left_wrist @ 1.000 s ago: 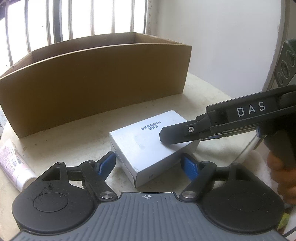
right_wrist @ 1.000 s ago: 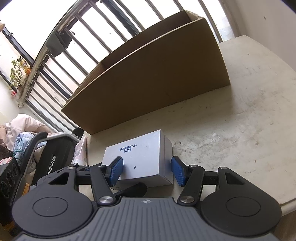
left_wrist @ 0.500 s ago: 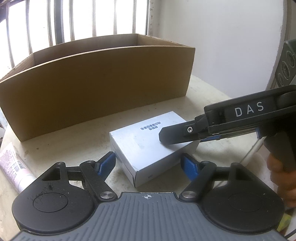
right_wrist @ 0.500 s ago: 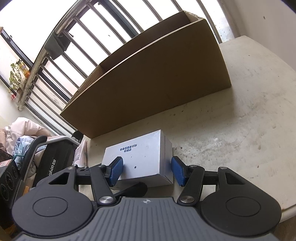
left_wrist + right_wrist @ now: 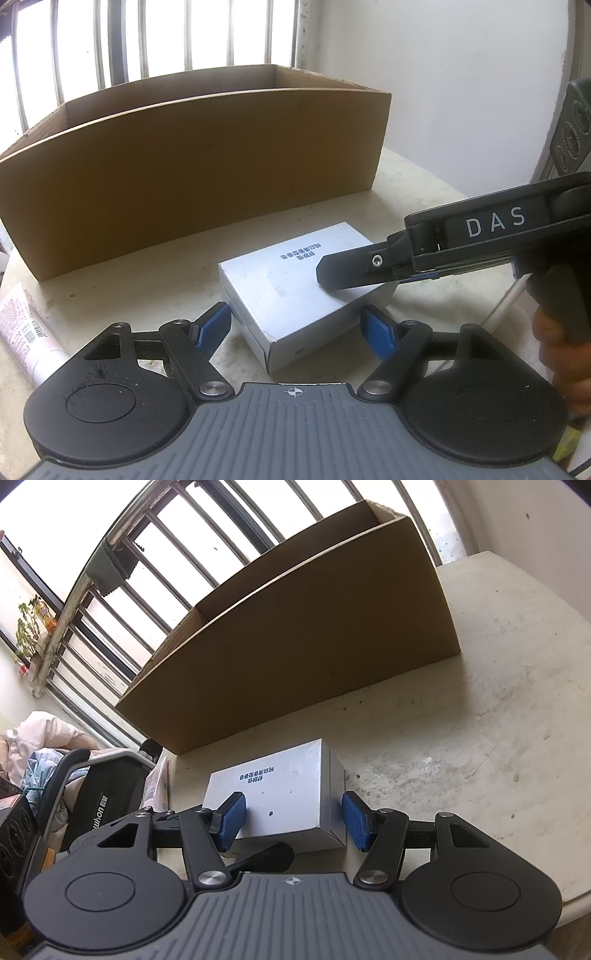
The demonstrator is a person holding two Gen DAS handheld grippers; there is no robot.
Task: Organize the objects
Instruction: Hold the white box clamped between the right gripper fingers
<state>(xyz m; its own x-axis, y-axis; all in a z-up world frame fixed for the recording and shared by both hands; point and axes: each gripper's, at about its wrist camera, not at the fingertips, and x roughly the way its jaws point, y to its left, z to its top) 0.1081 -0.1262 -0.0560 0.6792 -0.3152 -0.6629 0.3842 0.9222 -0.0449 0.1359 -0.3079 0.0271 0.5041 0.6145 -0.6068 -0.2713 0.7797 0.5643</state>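
A pale bench (image 5: 480,709) carries a long open cardboard box (image 5: 192,162). In front of it lies a white carton (image 5: 295,291). The left claw (image 5: 295,328) and right claw (image 5: 291,821) both stand spread, straddling the carton. A tube (image 5: 22,332) lies at left.

Looking matt, plain brown cardboard: big box (image 5: 192,162). Showing smooth, faintly sheeny white card: small box (image 5: 291,280). Appearing rough, stained, stone-like: surface (image 5: 480,709). Looking ribbed blue rubber w/ matt black plastic: fingers (image 5: 380,332).
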